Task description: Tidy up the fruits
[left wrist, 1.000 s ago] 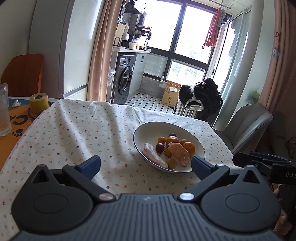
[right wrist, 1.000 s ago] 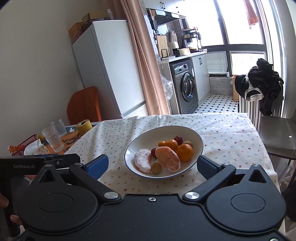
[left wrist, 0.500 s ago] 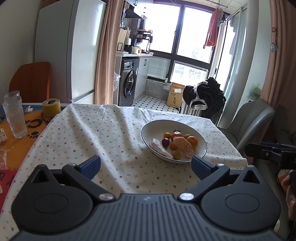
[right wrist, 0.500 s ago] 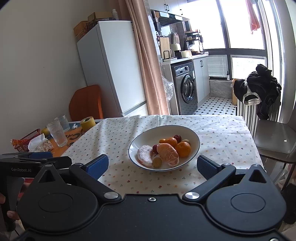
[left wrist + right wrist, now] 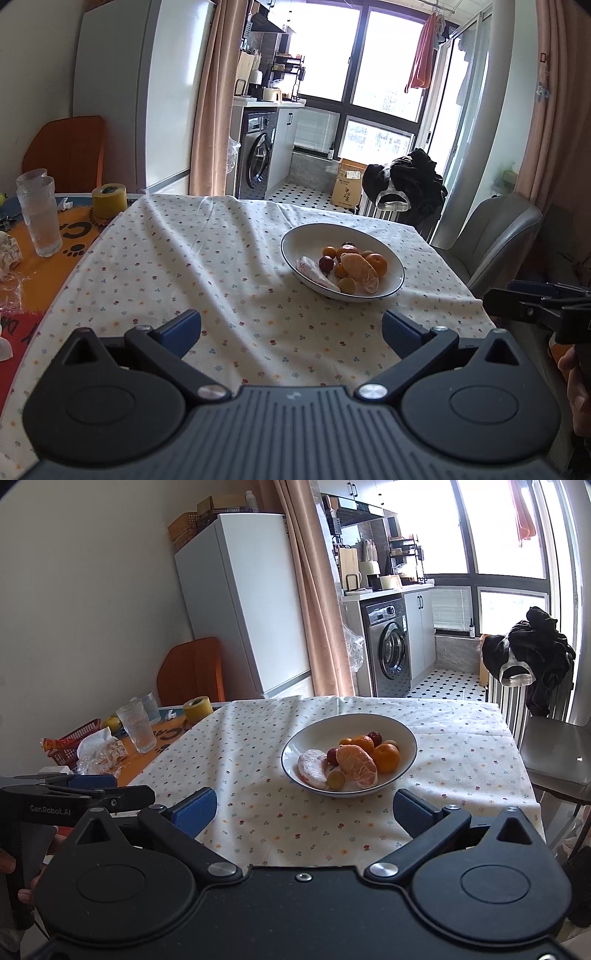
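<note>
One bowl [image 5: 404, 734] holds fruit; two glasses [image 5: 137, 726] stand aside.

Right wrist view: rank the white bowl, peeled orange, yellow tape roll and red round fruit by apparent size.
1. White ceramic bowl
2. Peeled orange
3. Yellow tape roll, farther away, so its rank against the orange is unsure
4. Small red round fruit

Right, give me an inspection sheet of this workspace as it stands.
Surface: table under a flower-print tablecloth.
Job's things: white bowl holding a peeled orange, whole oranges, small red fruits and a pale peeled piece.
Clutter: plastic cups, yellow tape roll, red basket, wrappers at the table's left end.
Grippers: left gripper open, empty; right gripper open, empty; both short of the bowl.
Cables: nothing seen.
Surroundings: fridge, washing machine, grey chair.
</note>
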`<state>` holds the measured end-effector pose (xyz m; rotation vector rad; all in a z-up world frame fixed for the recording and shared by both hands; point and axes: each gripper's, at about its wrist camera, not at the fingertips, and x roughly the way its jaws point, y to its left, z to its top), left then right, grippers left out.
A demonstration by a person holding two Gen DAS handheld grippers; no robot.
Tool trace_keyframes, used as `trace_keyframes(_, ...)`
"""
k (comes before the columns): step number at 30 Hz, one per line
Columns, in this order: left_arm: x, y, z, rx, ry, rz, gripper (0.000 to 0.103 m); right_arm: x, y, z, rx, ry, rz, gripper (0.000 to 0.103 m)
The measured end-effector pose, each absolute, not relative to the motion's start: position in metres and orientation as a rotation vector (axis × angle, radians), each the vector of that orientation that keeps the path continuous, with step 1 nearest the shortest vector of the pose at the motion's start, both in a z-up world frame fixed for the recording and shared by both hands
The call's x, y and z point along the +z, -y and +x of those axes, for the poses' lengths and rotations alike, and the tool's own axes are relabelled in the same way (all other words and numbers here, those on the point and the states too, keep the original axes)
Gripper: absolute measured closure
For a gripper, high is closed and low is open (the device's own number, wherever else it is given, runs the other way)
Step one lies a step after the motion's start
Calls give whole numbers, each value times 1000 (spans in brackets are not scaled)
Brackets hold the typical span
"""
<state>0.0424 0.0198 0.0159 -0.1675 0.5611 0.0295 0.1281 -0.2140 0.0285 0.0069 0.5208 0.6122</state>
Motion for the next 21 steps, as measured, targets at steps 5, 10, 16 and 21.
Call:
trace_keyframes(5,18,-16,38,31,-553,-132,0,27,213,119,628,-526,-1,0)
trace_keyframes(10,15,-17,39,34,-565,-129,0,26,211,118,628,-529,-8,0)
trace_keyframes(16,12,-19,39,28,-572,-130,0,25,206,116,628,-527,-27,0)
trace_keyframes(21,12,-21,39,34,-574,-147,0,25,204,116,631,-526,-30,0)
